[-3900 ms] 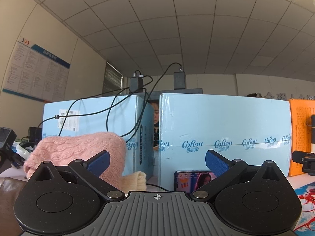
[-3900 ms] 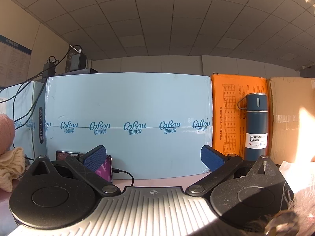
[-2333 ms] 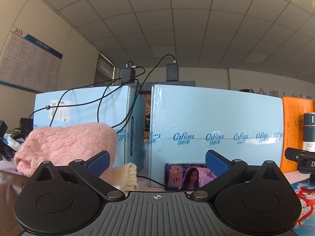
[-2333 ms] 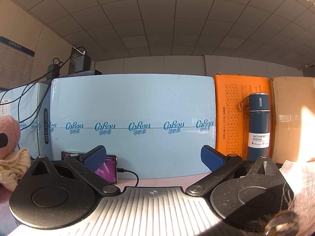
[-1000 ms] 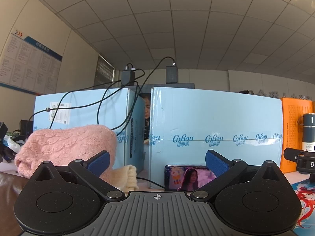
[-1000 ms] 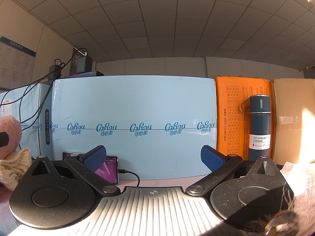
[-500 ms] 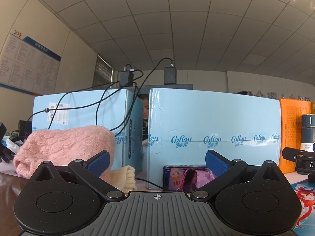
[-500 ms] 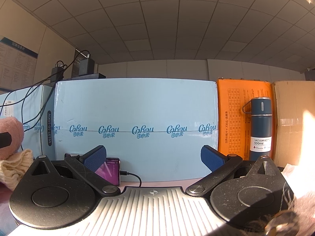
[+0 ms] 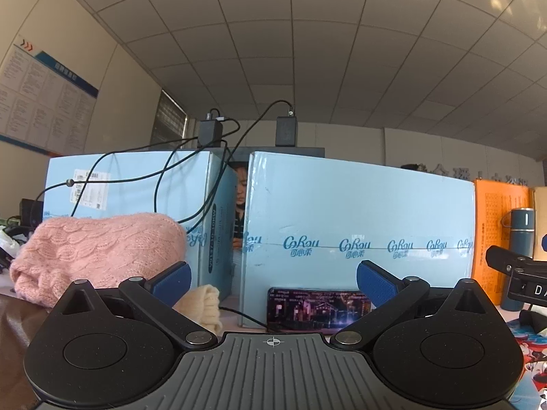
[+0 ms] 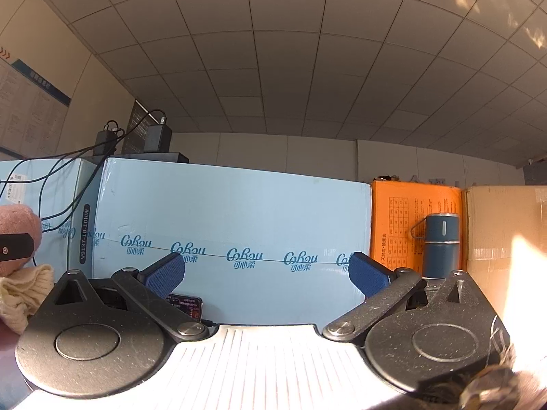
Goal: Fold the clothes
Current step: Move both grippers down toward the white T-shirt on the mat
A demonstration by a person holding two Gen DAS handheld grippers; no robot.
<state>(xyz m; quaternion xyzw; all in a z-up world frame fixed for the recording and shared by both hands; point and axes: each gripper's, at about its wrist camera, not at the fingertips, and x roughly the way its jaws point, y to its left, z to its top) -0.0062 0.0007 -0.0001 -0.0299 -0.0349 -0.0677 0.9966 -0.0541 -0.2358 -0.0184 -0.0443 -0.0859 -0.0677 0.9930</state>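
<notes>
Both hand-held grippers — left [image 9: 273,282], right [image 10: 266,275] — gape wide, grasping nothing.

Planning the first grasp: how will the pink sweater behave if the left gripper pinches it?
The pink sweater is a thick cable knit, bunched in a mound, so it will likely sag and unfold rather than lift as one piece. Its fuzzy surface should grip, not slip. Probably light for its bulk.
</notes>
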